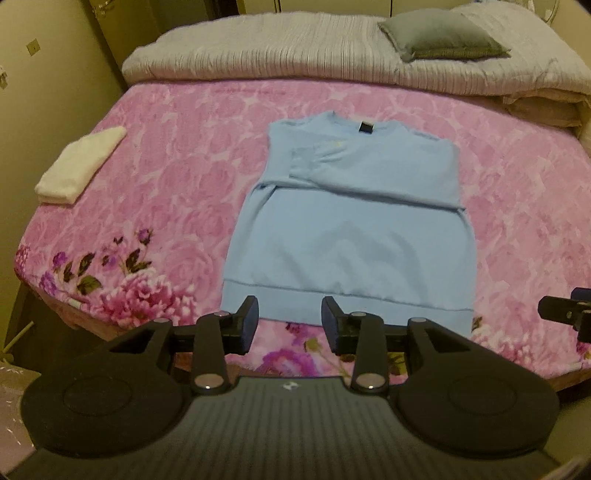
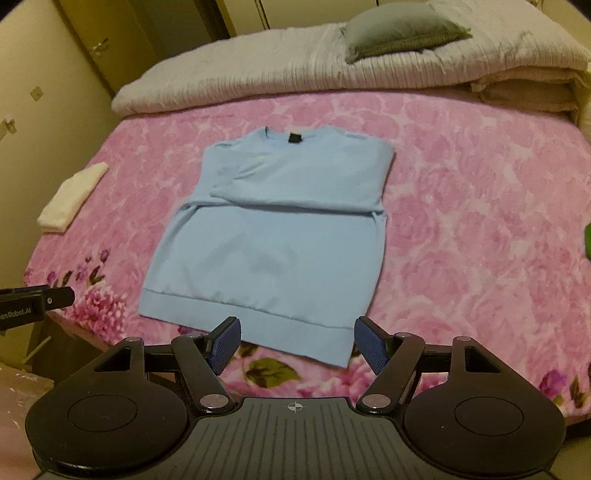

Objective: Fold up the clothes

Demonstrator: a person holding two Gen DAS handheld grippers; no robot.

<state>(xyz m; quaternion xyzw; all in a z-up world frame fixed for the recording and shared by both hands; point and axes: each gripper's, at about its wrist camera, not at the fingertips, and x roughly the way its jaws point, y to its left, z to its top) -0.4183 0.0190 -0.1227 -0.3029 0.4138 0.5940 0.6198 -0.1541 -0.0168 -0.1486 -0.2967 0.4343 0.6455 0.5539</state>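
Observation:
A light blue sweatshirt [image 1: 351, 229] [image 2: 273, 236] lies flat on the pink floral bed cover [image 1: 166, 192] [image 2: 461, 221]. Its sleeves are folded across the chest, its collar points away and its hem band lies nearest to me. My left gripper [image 1: 290, 325] hovers open just before the hem's left part, holding nothing. My right gripper [image 2: 297, 345] is open over the hem's right corner, also empty. Each gripper's tip shows at the edge of the other's view: the right one [image 1: 565, 314], the left one [image 2: 40, 301].
A folded white cloth [image 1: 79, 166] [image 2: 72, 197] rests at the bed's left side. A rolled grey quilt [image 1: 314, 48] [image 2: 295, 66] with a grey cushion [image 1: 439, 35] [image 2: 399, 29] lines the far end. Cupboard doors [image 1: 37, 74] stand to the left. Something green [image 2: 587, 240] peeks in at the right edge.

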